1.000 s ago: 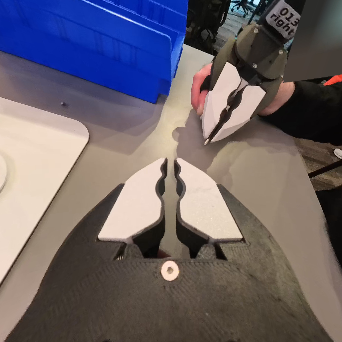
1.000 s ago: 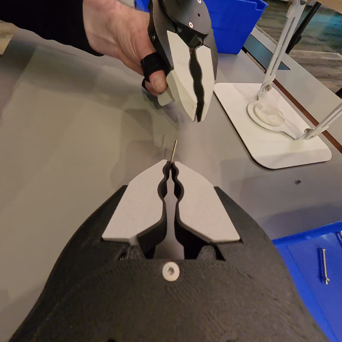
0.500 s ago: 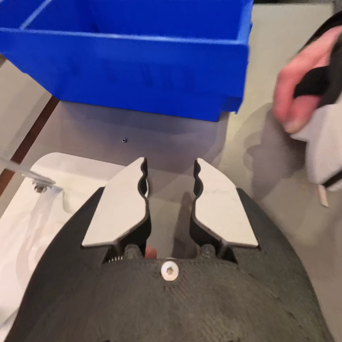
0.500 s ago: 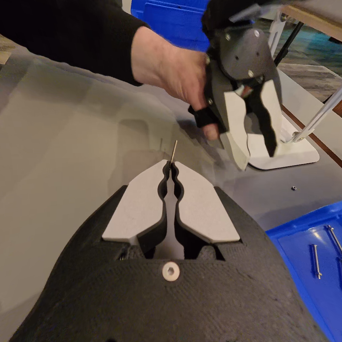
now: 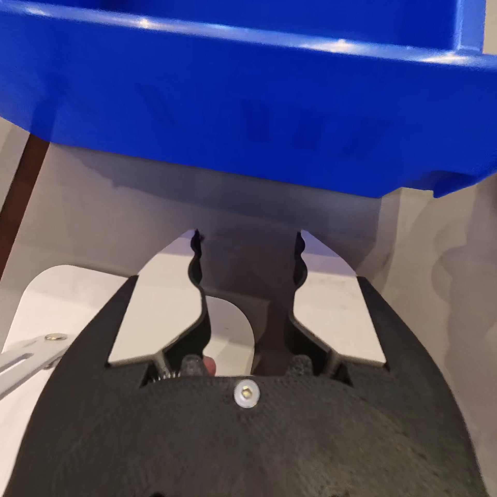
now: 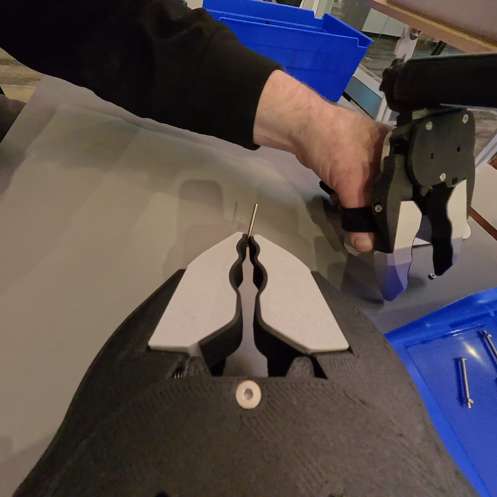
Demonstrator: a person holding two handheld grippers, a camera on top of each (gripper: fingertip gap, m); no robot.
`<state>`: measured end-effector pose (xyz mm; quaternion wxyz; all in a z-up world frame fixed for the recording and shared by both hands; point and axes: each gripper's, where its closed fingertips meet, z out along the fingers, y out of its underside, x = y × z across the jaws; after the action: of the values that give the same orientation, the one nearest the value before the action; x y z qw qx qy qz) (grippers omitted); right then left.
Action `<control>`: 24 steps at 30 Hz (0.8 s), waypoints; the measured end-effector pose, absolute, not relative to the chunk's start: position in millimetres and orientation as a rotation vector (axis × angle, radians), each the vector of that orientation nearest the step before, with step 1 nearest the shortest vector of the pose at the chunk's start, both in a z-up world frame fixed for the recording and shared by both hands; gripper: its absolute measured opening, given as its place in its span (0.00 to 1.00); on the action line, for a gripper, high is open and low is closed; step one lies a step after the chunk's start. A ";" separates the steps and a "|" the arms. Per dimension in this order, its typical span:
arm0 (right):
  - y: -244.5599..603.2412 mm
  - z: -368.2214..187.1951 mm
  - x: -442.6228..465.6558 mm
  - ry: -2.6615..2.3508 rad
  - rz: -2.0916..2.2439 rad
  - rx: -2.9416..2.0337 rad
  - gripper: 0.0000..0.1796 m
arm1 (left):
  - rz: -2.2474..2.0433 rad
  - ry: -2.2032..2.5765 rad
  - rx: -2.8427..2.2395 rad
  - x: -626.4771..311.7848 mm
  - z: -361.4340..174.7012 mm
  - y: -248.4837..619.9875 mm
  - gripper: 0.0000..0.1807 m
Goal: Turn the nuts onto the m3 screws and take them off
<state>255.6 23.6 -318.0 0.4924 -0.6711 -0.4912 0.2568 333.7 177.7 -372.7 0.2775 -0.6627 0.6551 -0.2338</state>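
Observation:
My right gripper [image 6: 248,238] is shut on a thin steel M3 screw [image 6: 252,220]. The screw stands out past the fingertips, above the grey table [image 6: 107,215]. A small dark nut [image 6: 432,276] lies on the table at the right. My left gripper [image 6: 416,277], held by a hand in a black sleeve, hangs tips-down over the nut with its jaws apart and one fingertip right beside it. In the left wrist view the left gripper [image 5: 247,234] is open and empty, close to a blue bin's wall [image 5: 242,107]. The nut is not clear in that blurred view.
A blue bin [image 6: 443,403] at my lower right holds loose long screws [image 6: 463,382]. Another blue bin [image 6: 295,43] stands at the back. A white base plate [image 5: 67,295] with a metal arm [image 5: 27,357] lies under the left gripper.
The left gripper has swung away from the screw to the right, opened, and dropped tips-down around the nut by the blue bin. The right gripper still holds the screw in place.

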 end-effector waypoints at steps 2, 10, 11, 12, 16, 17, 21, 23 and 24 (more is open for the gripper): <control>23.4 -317.9 255.6 -1.192 0.625 -1.628 0.01 | -0.612 1.759 -1.792 333.7 -374.7 178.7 0.37; 23.5 -317.2 256.2 -1.188 0.631 -1.628 0.01 | -0.634 1.759 -1.829 334.1 -376.6 179.8 0.36; 23.6 -317.2 256.3 -1.187 0.632 -1.628 0.01 | -0.640 1.761 -1.831 334.2 -376.8 179.4 0.36; 23.8 -317.2 256.5 -1.185 0.632 -1.629 0.01 | -0.639 1.763 -1.833 334.1 -376.8 179.5 0.35; 23.7 -316.9 256.9 -1.185 0.633 -1.629 0.01 | -0.634 1.764 -1.845 333.9 -376.8 179.6 0.35; 23.7 -316.9 257.2 -1.183 0.633 -1.629 0.01 | -0.634 1.768 -1.846 333.2 -376.8 179.2 0.35; 23.5 -316.2 258.6 -1.179 0.639 -1.630 0.01 | -0.631 1.795 -1.844 325.4 -376.7 170.4 0.34; 22.9 -316.1 259.3 -1.179 0.643 -1.629 0.01 | -0.623 1.813 -1.839 316.9 -376.9 161.3 0.33; 22.5 -316.5 259.7 -1.181 0.643 -1.631 0.01 | -0.622 1.820 -1.839 311.8 -376.9 155.8 0.33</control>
<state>259.7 22.5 -316.5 0.4914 -0.6720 -0.4867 0.2648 311.8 155.8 -376.9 0.2379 -0.6711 0.6644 -0.2271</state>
